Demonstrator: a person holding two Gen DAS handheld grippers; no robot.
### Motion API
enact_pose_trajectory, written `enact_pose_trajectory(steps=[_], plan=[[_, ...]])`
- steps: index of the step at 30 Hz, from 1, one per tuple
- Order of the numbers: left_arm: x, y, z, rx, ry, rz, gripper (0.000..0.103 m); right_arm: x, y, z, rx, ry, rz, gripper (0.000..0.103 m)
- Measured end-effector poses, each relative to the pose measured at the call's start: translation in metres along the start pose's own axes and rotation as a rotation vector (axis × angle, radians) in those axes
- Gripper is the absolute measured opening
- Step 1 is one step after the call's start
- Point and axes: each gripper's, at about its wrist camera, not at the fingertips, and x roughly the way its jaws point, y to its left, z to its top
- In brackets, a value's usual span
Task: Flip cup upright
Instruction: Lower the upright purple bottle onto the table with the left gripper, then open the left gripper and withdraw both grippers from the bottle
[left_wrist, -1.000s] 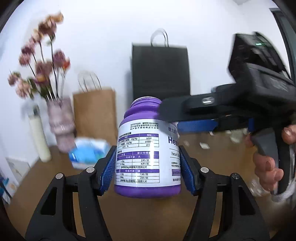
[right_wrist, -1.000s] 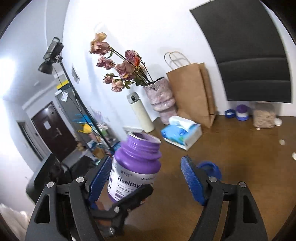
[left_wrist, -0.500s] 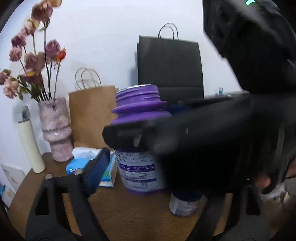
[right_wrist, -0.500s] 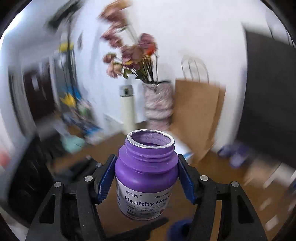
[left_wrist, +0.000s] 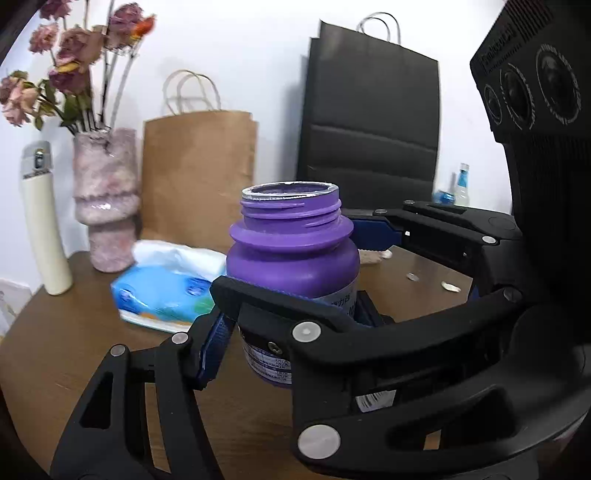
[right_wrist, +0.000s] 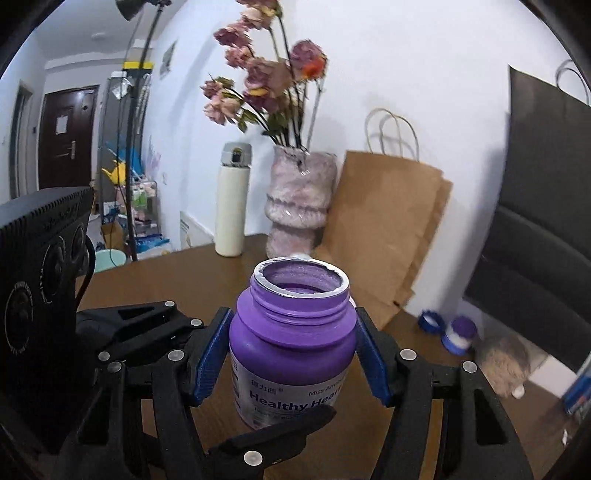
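Cup (right_wrist: 291, 343) mouth-up; label text only from right wrist.

Reading off the purple bottle (right_wrist: 291, 343) now: in the right wrist view its white label (right_wrist: 288, 398) shows "Healthy Hea" in bold purple, the rest curving out of sight, with small "Miss" and a cut-off word above it to the right, and Chinese characters to the left, too small to make out. From the left wrist view, the label's other side (left_wrist: 267, 363) carries a table of tiny print, not readable. Embossed lettering on the black camera housing (left_wrist: 496, 44) at far right is too blurred to read.
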Motion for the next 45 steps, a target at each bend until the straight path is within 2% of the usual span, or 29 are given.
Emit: enact_pose_trajectory(steps=[4, 6, 8, 12, 15, 20, 23, 25, 27, 31, 34, 36, 39, 42, 45], plan=[[0.006, -0.02, -0.003, -0.008, 0.041, -0.041, 0.059, -0.019, -0.01, -0.014, 0.049, 0.03, -0.047, 0.069], [0.019, -0.033, -0.007, -0.016, 0.106, -0.068, 0.059, -0.023, -0.023, -0.028, 0.108, 0.062, -0.054, 0.069], [0.025, -0.043, -0.013, -0.006, 0.123, -0.082, 0.059, -0.027, -0.036, -0.044, 0.174, 0.101, -0.042, 0.069], [0.028, -0.062, -0.02, -0.014, 0.146, -0.09, 0.059, -0.039, -0.047, -0.059, 0.191, 0.094, -0.046, 0.071], [0.035, -0.065, -0.023, -0.053, 0.189, -0.12, 0.06, -0.045, -0.048, -0.063, 0.164, 0.108, -0.092, 0.072], [0.032, -0.068, -0.03, -0.06, 0.221, -0.088, 0.065, -0.047, -0.045, -0.065, 0.143, 0.116, -0.071, 0.073], [0.016, -0.063, -0.026, -0.065, 0.199, -0.081, 0.066, -0.05, -0.051, -0.065, 0.252, 0.092, 0.054, 0.073], [0.011, -0.065, -0.027, -0.005, 0.191, -0.054, 0.067, -0.047, -0.044, -0.065, 0.223, 0.083, 0.018, 0.073], [0.015, -0.066, -0.032, 0.006, 0.223, -0.035, 0.066, -0.044, -0.038, -0.065, 0.201, 0.083, 0.016, 0.073], [0.014, -0.056, -0.036, -0.062, 0.245, -0.047, 0.067, -0.043, -0.039, -0.066, 0.262, 0.08, 0.123, 0.073], [0.007, -0.053, -0.04, -0.065, 0.241, -0.021, 0.067, -0.041, -0.034, -0.066, 0.284, 0.082, 0.183, 0.073], [0.002, -0.051, -0.043, -0.049, 0.245, 0.0, 0.067, -0.039, -0.025, -0.069, 0.272, 0.094, 0.212, 0.069], [-0.002, -0.053, -0.049, 0.002, 0.272, 0.026, 0.065, -0.035, -0.009, -0.075, 0.229, 0.112, 0.2, 0.068], [0.007, -0.048, -0.053, -0.021, 0.338, 0.041, 0.065, -0.03, -0.007, -0.081, 0.228, 0.122, 0.158, 0.068], [0.015, -0.049, -0.055, -0.036, 0.374, 0.024, 0.065, -0.03, -0.014, -0.085, 0.226, 0.137, 0.088, 0.068]])
